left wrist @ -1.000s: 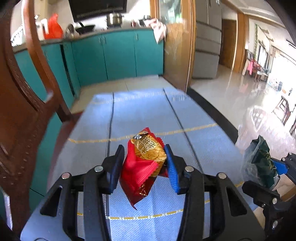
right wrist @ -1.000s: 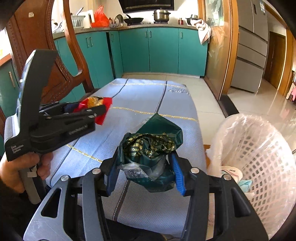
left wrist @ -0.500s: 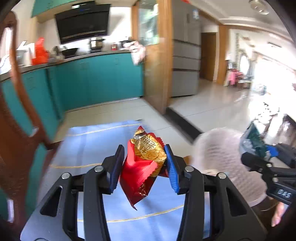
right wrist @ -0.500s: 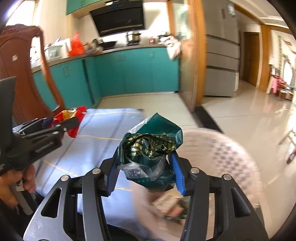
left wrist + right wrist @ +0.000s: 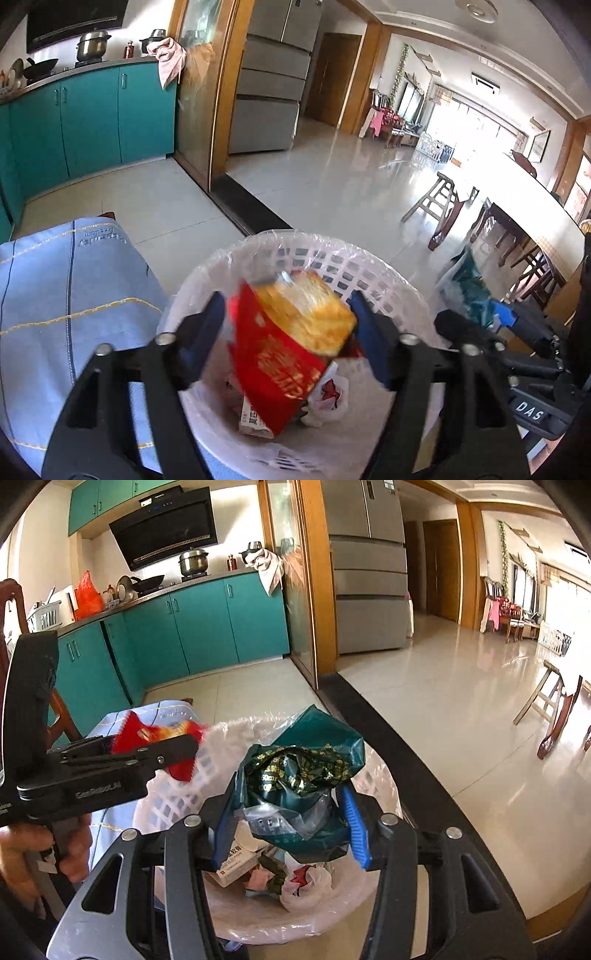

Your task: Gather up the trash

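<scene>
My left gripper [image 5: 286, 317] is open over the white lined trash basket [image 5: 373, 275]. The red and gold snack wrapper [image 5: 291, 343] is blurred between its spread fingers, falling loose into the basket. My right gripper [image 5: 286, 805] is shut on a crumpled dark green wrapper [image 5: 299, 768] and holds it above the basket [image 5: 380, 775]. In the right wrist view the left gripper [image 5: 173, 747] shows at the left with the red wrapper [image 5: 159, 738] at its tips. The basket holds several pieces of trash [image 5: 277, 878].
The table with a blue cloth [image 5: 55, 295] is left of the basket. Teal kitchen cabinets [image 5: 207, 624] and a wooden door frame [image 5: 218, 92] stand behind. A dining table and chairs [image 5: 517, 221] are at the right on a shiny tiled floor.
Both grippers swung right from over the table to above the basket. The left gripper has opened and the red wrapper has slipped free. The right one still grips the green wrapper.
</scene>
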{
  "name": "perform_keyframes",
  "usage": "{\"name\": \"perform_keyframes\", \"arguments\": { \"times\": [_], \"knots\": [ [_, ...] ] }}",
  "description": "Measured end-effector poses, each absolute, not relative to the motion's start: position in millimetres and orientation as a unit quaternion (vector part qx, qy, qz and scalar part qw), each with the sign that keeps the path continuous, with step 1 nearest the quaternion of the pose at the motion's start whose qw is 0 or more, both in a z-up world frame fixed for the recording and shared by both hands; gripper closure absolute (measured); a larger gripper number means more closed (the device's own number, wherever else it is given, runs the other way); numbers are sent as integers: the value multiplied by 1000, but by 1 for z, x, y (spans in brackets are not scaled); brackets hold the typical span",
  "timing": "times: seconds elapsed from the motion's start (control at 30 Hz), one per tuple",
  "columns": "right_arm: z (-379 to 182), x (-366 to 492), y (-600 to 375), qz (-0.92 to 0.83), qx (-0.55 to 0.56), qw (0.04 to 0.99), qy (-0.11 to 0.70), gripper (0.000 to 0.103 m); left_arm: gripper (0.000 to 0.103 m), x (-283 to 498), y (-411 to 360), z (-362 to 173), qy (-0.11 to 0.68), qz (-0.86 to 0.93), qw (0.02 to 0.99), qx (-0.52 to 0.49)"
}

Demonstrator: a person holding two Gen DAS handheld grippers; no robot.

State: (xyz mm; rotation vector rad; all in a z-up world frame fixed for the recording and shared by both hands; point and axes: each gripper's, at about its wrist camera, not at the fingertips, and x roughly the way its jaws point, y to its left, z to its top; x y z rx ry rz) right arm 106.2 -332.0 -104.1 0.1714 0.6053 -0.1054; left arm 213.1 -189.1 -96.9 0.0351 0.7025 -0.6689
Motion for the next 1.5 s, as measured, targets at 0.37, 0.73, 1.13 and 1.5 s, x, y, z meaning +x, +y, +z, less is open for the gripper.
{"name": "perform_keyframes", "arguments": {
  "times": [0.37,0.73,1.13,1.5],
  "knots": [
    [-121,131,-317,-34,89,941,325,13,7,205,-115,-70,291,-231,928,-8],
    [-52,52,-282,-45,61,978,195,3,3,106,-45,-36,219,-56,973,44],
    [-23,-24,-218,-36,16,988,149,3,3,-6,-12,7,176,-36,983,33],
    [-3,-56,-212,-47,12,992,120,3,3,-31,-6,19,158,-44,986,36]
  ]
}}
